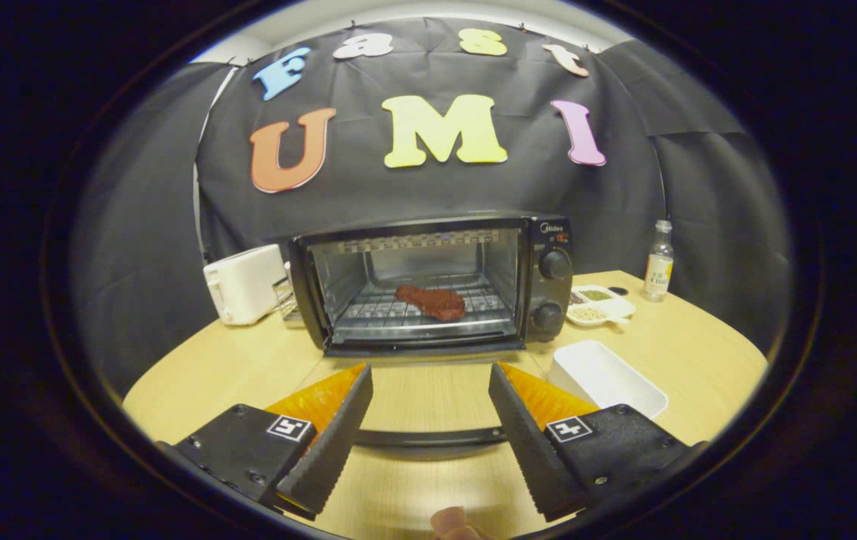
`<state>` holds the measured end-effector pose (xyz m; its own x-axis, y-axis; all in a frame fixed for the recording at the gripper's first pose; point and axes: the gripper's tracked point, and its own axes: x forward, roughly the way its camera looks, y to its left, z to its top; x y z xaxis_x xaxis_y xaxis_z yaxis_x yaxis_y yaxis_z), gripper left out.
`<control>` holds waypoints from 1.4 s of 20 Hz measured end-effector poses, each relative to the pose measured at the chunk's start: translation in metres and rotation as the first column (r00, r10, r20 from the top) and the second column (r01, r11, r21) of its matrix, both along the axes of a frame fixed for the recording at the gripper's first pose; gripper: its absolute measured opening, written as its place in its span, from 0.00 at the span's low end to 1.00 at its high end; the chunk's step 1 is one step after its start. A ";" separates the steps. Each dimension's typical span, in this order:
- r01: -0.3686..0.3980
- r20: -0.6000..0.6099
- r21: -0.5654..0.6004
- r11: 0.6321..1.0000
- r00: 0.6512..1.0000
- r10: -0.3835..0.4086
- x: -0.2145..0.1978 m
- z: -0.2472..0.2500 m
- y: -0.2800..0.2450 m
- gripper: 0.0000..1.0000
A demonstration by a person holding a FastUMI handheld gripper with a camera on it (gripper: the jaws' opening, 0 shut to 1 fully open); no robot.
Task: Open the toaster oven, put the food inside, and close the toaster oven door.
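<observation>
**A:** So where's the steak (pixel 431 301) at right now?

**B:** It's seen lying on the wire rack (pixel 413 307) inside the oven (pixel 428 281), roughly mid-rack, a bit toward the knob side. The door (pixel 428 435) is dropped fully open, flat toward the camera, with its handle bar spotted between the fingers.

**A:** And the gripper (pixel 428 375)? Anything held?

**B:** Nope, nothing's gripped. The fingers are spread wide, tips parked just short of the oven's front edge, above the lowered door. Whether the door is touched can't be told.

**A:** What else is on the table (pixel 226 367)?

**B:** A white toaster (pixel 245 283) is set beside the oven on one side. On the knob side, a small divided dish (pixel 599 304) with seasonings is placed close by, a bottle (pixel 658 262) is stood further out, and an empty white tray (pixel 605 375) is found nearer, just next to one finger. A fingertip (pixel 451 521) is glimpsed at the very bottom, behind the gripper.
</observation>
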<state>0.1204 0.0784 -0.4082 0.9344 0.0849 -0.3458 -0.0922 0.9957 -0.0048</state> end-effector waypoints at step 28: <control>0.017 -0.096 -0.048 0.999 0.995 -0.022 -0.024 -0.047 0.009 0.98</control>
